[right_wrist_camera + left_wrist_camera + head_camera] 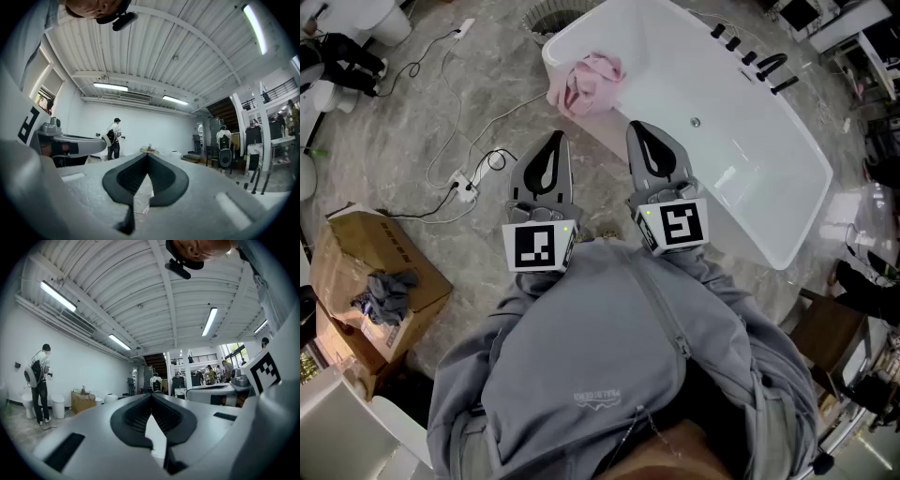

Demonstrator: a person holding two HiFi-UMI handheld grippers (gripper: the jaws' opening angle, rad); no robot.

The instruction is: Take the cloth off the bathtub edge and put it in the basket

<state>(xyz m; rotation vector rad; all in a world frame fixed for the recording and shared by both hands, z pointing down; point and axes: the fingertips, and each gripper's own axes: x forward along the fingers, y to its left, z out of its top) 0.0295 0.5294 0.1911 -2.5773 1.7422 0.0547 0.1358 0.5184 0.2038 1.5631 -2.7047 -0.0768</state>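
Note:
A crumpled pink cloth (586, 82) lies on the near-left rim of the white bathtub (797, 178). Just beyond the tub's end, a round slatted basket (549, 17) is partly in view at the top edge. My left gripper (555, 141) and right gripper (636, 128) are held side by side in front of my grey jacket, both pointing toward the cloth and short of it. Both are shut with nothing between the jaws. The left gripper view shows the left gripper (151, 394) tips pressed together. In the right gripper view, the right gripper (148, 154) looks the same. Neither gripper view shows the cloth.
A cardboard box (380, 281) holding a grey rag stands on the marble floor at the left. A power strip with cables (465, 185) lies left of the grippers. Black faucet fittings (761, 64) sit on the tub's far rim. A person (40, 380) stands in the distance.

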